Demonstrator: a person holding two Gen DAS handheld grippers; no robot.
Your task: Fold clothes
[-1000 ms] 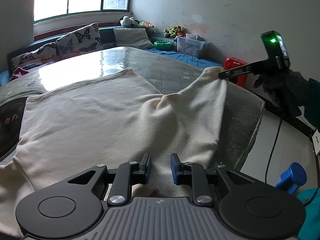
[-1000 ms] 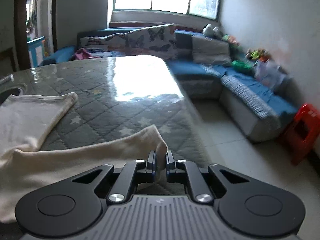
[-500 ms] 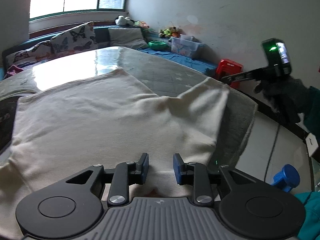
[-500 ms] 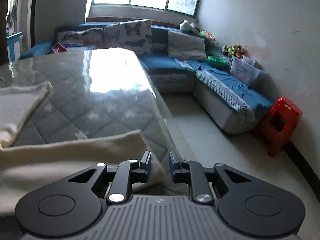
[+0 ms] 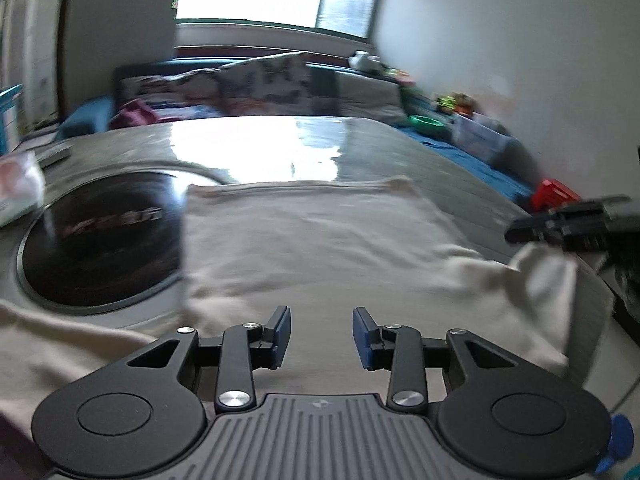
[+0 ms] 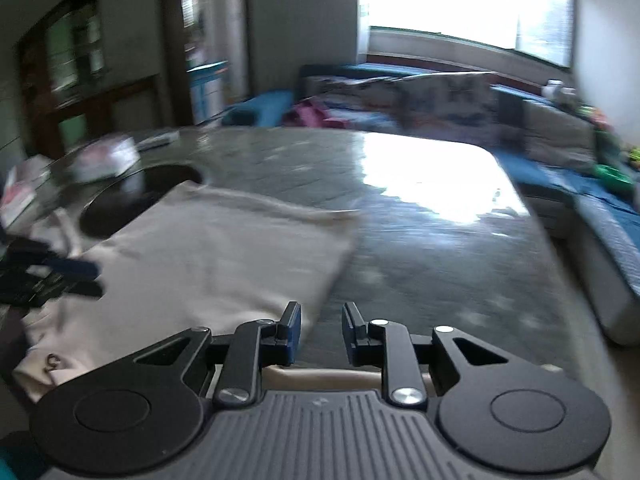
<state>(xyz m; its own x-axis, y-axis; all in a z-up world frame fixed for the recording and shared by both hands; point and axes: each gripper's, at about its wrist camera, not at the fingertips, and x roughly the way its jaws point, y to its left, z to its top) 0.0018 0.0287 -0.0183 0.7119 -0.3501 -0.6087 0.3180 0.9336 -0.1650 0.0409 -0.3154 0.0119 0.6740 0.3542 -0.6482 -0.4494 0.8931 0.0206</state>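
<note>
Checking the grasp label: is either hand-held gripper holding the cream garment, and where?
Neither. The left hand-held gripper and right hand-held gripper have just been opening, empty, above the cream garment.

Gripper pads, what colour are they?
Blue pads on black fingers, clearest in the left wrist view.

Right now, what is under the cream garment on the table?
The cream garment lies on the grey quilted table cover and overlaps the dark round inset at one edge. Anything else beneath it is hidden.
</note>
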